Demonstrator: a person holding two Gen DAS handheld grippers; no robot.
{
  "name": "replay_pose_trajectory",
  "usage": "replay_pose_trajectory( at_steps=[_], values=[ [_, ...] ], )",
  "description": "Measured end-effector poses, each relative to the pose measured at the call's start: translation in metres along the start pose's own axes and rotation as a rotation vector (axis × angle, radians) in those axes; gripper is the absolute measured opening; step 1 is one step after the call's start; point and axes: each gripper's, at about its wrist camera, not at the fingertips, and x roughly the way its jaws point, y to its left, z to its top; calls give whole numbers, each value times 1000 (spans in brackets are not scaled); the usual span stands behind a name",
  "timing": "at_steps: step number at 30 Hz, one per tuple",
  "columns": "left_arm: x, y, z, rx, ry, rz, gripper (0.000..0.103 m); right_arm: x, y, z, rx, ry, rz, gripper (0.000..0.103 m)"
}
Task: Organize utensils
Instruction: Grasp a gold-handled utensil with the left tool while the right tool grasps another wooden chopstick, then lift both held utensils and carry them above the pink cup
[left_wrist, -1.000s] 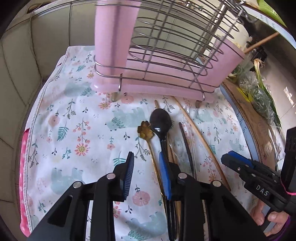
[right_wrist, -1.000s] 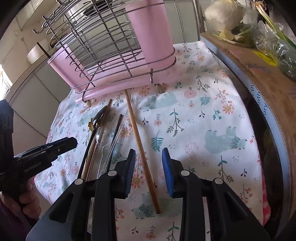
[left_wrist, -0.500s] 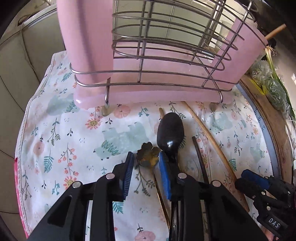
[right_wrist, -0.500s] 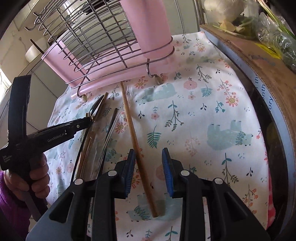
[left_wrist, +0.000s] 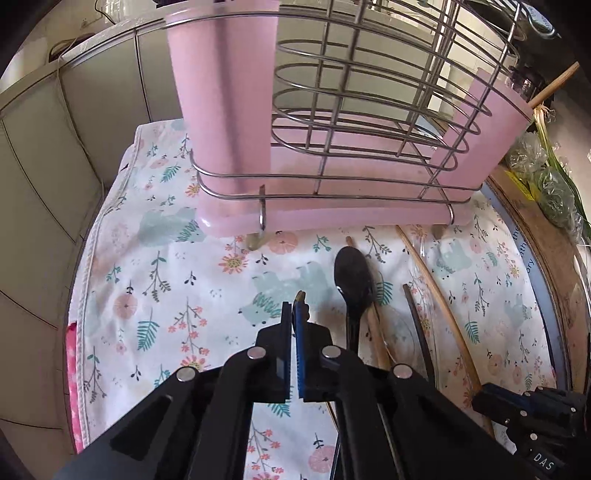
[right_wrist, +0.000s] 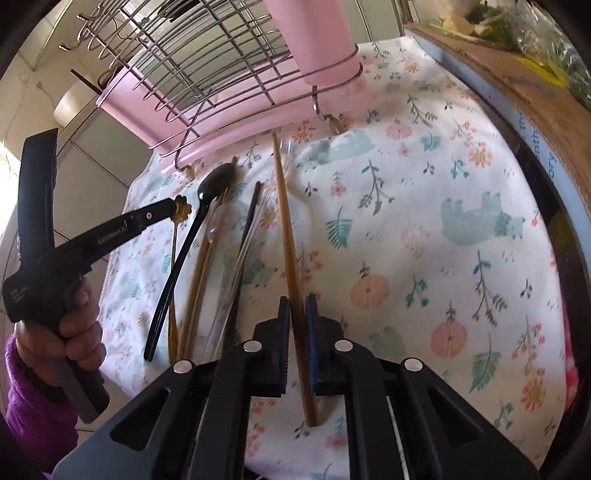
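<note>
Several utensils lie on a floral cloth (left_wrist: 166, 280) in front of a pink wire drying rack (left_wrist: 332, 218). My left gripper (left_wrist: 293, 310) is closing its jaws on the flower-shaped head of a gold spoon (left_wrist: 301, 297), pads pressed on it. The right wrist view shows this spoon (right_wrist: 183, 210) pinched in that gripper (right_wrist: 173, 205). A black spoon (left_wrist: 352, 280) lies just right of it. My right gripper (right_wrist: 297, 306) is closing on a long wooden chopstick (right_wrist: 284, 206), which runs between its pads toward the rack (right_wrist: 221, 110).
A dark chopstick (right_wrist: 251, 210), clear plastic cutlery and more wooden sticks lie between the black spoon (right_wrist: 214, 181) and the held chopstick. A wooden board (left_wrist: 546, 258) and bagged greens (left_wrist: 550, 192) border the cloth's right. A hand in a purple sleeve (right_wrist: 77, 332) grips the left tool.
The left gripper moved forward over the gold spoon's head and closed on it. The right gripper's jaws closed in on the wooden chopstick, staying roughly in place.
</note>
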Motion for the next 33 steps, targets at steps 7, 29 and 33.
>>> replay_pose_trajectory(
  at_steps=[7,29,33],
  values=[
    [-14,24,-1,-18,-8,3,1,-1,14,-19,-33,121,27,8],
    [2,46,10,-22,21,-105,1,42,41,103,-191,22,-92,17],
    [6,47,11,-26,26,-114,1,61,39,108,-208,37,-116,7]
  ],
)
